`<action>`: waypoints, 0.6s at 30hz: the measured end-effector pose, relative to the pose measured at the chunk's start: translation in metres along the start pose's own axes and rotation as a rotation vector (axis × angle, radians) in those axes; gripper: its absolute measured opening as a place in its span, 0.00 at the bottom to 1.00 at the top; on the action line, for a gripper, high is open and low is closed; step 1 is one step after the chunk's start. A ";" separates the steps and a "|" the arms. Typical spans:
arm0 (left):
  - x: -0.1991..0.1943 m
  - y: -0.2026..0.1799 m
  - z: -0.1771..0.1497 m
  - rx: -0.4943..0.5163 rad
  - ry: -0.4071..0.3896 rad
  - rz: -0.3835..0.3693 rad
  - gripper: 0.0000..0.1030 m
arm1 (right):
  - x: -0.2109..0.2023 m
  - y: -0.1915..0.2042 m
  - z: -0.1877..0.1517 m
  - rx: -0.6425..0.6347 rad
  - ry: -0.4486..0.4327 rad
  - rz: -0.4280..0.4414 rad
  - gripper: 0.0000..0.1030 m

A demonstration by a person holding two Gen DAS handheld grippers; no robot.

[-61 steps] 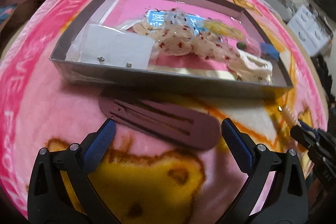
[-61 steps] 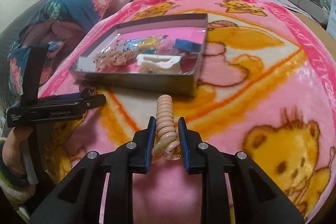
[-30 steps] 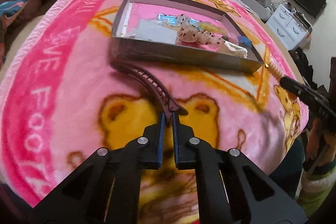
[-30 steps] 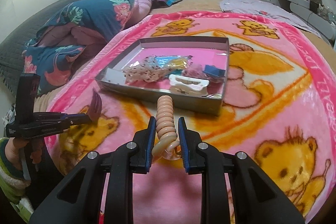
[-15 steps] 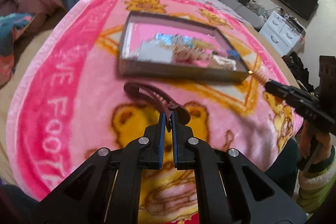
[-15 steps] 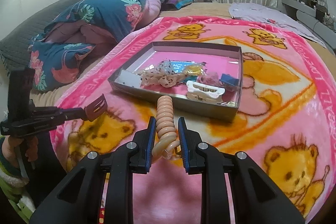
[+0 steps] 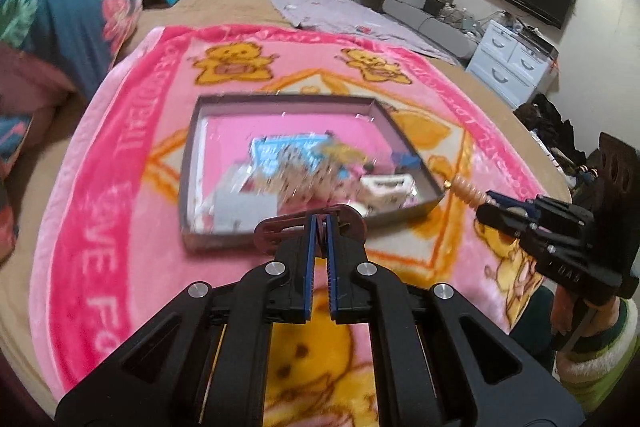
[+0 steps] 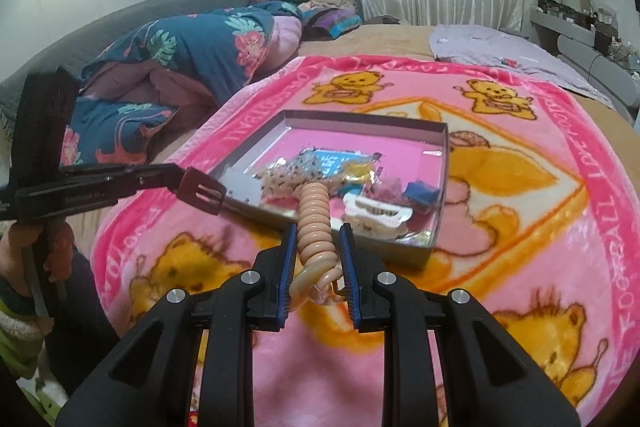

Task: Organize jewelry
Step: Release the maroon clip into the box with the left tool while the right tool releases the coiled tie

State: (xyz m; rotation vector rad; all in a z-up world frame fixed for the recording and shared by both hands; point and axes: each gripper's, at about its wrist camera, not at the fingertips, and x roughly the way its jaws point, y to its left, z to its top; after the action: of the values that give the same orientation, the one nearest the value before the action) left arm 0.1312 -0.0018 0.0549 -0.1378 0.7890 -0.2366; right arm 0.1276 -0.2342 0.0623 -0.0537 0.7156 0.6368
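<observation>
Left tool (image 7: 320, 223) pinching hair clip (image 7: 276, 231), raised before tray's near edge (image 7: 224, 239)

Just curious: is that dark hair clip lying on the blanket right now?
No, the left gripper holds the hair clip in the air, above the blanket.

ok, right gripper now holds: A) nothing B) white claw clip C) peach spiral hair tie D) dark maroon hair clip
C: the right gripper has its jaws closed on the peach spiral hair tie; the dark maroon hair clip is in the left gripper, and the white claw clip lies in the tray.
</observation>
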 end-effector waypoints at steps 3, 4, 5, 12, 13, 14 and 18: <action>0.003 -0.007 0.020 0.033 -0.016 0.003 0.00 | 0.003 -0.007 0.010 0.004 -0.010 -0.013 0.20; 0.005 -0.009 0.027 0.039 -0.020 0.005 0.00 | 0.004 -0.009 0.013 0.004 -0.013 -0.017 0.20; 0.009 -0.010 0.035 0.047 -0.025 0.009 0.00 | 0.006 -0.012 0.016 0.005 -0.017 -0.021 0.20; 0.040 -0.006 0.061 0.033 -0.026 0.038 0.00 | 0.027 -0.027 0.034 0.017 -0.029 -0.055 0.20; 0.044 -0.005 0.062 0.032 -0.024 0.043 0.00 | 0.030 -0.030 0.036 0.021 -0.030 -0.058 0.20; 0.049 -0.004 0.061 0.032 -0.020 0.052 0.00 | 0.036 -0.033 0.037 0.025 -0.027 -0.066 0.20; 0.071 0.000 0.056 0.021 0.006 0.066 0.00 | 0.056 -0.046 0.041 0.054 0.000 -0.088 0.20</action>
State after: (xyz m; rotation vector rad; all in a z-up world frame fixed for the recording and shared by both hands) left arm 0.2199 -0.0180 0.0455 -0.0906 0.7959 -0.1827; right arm 0.2099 -0.2318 0.0506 -0.0345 0.7261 0.5333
